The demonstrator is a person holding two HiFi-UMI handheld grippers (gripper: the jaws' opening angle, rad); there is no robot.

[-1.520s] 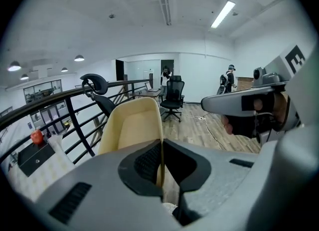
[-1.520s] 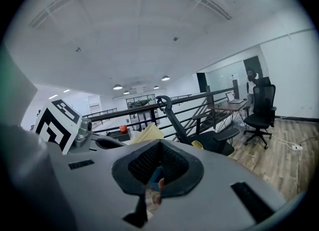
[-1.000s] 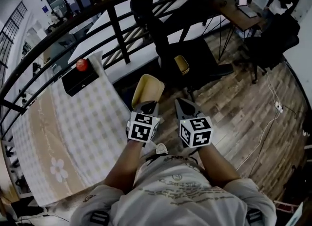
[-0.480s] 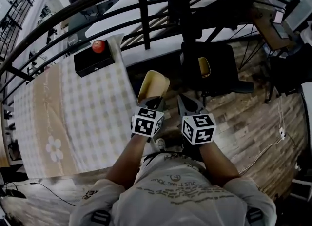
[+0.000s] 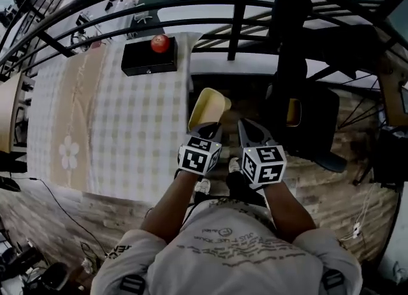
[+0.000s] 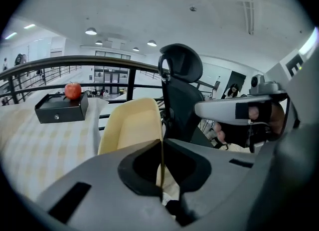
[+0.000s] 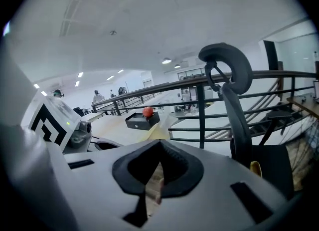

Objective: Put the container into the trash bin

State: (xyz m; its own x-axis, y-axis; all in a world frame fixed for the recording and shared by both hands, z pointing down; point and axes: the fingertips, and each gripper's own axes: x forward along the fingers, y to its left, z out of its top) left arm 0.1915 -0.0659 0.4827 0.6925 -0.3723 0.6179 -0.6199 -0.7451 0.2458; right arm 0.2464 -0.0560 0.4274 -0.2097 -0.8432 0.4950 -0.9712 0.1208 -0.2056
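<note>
A shallow cream-yellow container [image 5: 208, 106] sticks out ahead of my left gripper [image 5: 205, 131], over the gap between the table edge and the chair. In the left gripper view the container [image 6: 130, 125] stands on edge, and the jaws are shut on its thin rim. My right gripper [image 5: 250, 128] is close beside it on the right, shut with nothing between its tips; the right gripper view shows those tips [image 7: 159, 142] meeting. No trash bin can be made out in any view.
A table with a checked cloth [image 5: 115, 122] lies to the left, bearing a black box [image 5: 150, 63] with a red apple [image 5: 159, 43] on top. A black railing [image 5: 239, 7] runs across ahead. A black office chair [image 5: 299, 96] with a small yellow thing [image 5: 293, 112] stands right.
Both grippers have travelled together and sunk a little, the left still gripping the container. The view has swung: the table now lies squarely at left and the chair sits just right of the grippers.
</note>
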